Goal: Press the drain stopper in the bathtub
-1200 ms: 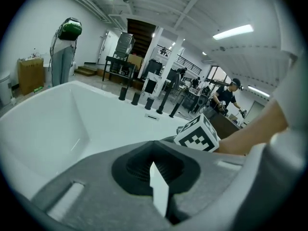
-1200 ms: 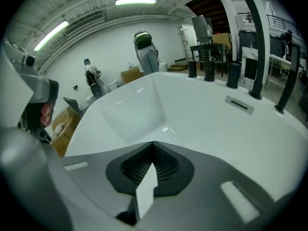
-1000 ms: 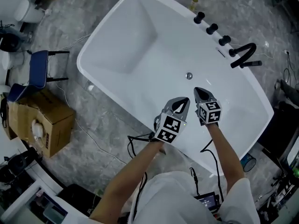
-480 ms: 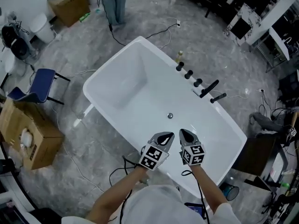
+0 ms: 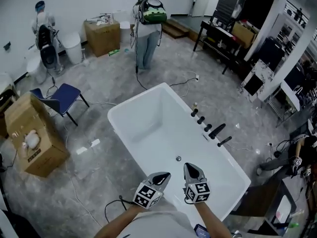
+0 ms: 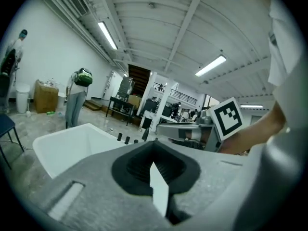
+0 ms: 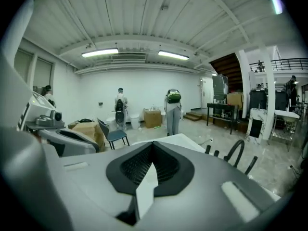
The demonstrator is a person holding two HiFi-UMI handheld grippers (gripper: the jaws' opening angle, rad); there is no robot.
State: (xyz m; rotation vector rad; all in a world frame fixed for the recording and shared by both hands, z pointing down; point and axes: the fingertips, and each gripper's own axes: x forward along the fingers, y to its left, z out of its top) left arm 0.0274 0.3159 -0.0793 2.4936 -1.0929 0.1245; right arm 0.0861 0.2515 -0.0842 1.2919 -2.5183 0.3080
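A white bathtub [image 5: 148, 128] stands on the grey floor, with a small round metal drain stopper [image 5: 178, 158] in its bottom. A black faucet [image 5: 216, 131] and knobs sit on its far rim. Both grippers hover over the tub's near rim, well short of the stopper. My left gripper [image 5: 164, 175] is shut with nothing in it, and my right gripper [image 5: 190, 166] beside it is shut and empty too. The left gripper view shows closed jaws [image 6: 155, 150] above the tub [image 6: 72, 143]. The right gripper view shows closed jaws [image 7: 153, 150] and the faucet [image 7: 236, 153].
A cardboard box [image 5: 29, 138] and a blue chair [image 5: 62, 97] stand left of the tub. A person [image 5: 147, 33] stands beyond its far end, near another box [image 5: 101, 36]. Cables trail over the floor. Desks and equipment crowd the right side.
The head view has risen and pulled back, so the tub looks smaller and more of the room shows. Both grippers stay shut and sit lower in the frame, farther from the stopper.
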